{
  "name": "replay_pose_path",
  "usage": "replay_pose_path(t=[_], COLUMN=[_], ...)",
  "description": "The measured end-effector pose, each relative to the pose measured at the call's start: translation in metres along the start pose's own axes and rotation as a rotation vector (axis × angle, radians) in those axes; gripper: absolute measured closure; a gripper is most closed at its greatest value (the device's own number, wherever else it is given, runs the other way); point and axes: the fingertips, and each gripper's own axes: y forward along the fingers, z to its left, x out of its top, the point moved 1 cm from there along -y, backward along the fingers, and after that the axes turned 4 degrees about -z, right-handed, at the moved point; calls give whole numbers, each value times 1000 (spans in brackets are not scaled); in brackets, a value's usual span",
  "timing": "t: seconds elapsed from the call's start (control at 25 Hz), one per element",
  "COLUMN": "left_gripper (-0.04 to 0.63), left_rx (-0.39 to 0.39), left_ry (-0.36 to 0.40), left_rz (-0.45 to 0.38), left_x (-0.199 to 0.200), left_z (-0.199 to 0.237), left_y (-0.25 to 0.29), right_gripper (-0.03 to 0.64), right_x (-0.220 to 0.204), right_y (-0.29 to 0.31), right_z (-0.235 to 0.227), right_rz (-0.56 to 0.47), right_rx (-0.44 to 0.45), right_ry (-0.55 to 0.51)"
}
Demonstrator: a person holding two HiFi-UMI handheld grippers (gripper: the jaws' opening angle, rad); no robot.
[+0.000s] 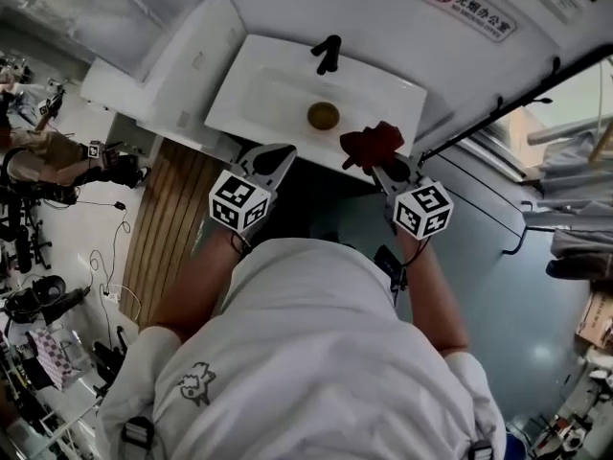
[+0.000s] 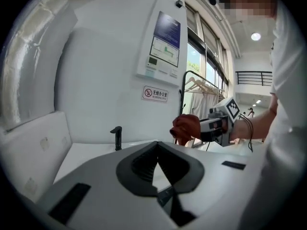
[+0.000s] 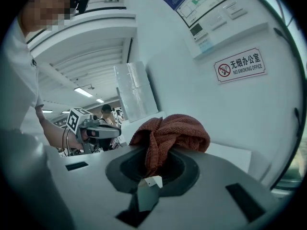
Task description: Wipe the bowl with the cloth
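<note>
The bowl is a white wash basin (image 1: 273, 94) with a black tap (image 1: 328, 54) and a brass drain (image 1: 323, 115). My right gripper (image 1: 386, 164) is shut on a bunched rust-red cloth (image 1: 373, 143), held over the basin's near right rim. In the right gripper view the cloth (image 3: 172, 131) bulges out above the right gripper (image 3: 154, 163). My left gripper (image 1: 275, 158) hovers at the basin's near edge, jaws together and holding nothing. The left gripper view looks past the left gripper (image 2: 158, 153) to the tap (image 2: 116, 137) and the cloth (image 2: 186, 127).
A white block (image 1: 172, 60) adjoins the basin on the left, above a wooden slatted panel (image 1: 168, 218). A no-smoking sign (image 1: 467, 6) hangs on the wall behind. A black rail (image 1: 498, 108) runs at the right, with hanging clothes (image 1: 575, 161) beyond it.
</note>
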Motion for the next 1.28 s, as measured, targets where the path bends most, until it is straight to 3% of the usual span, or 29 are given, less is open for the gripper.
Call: replay_pose_path(t=[0.32,0.64,0.92,1.12,1.28], left_gripper=[581,581,581,581,581], left_rx=[48,-37,-57,-121,-139], left_ry=[19,-7,2,-27,-21], left_rz=[-15,-58,-96,-136,-145], left_x=[-1,-17,-50,-44,-43], left_z=[-34,-76,-33,-58,-72], left_y=[-71,-143,-223,-287,-310], right_gripper=[563,563,563,563,563], right_x=[-12,-18,-62,-69,-68], right_y=[-46,-71,-31,-57,-71], right_z=[66,157,234,310,336], right_rz=[-2,-88,-120,-83,-77], right_rx=[14,-57,-80,-98,-105], right_ry=[-46,-55,-50,-46,-54])
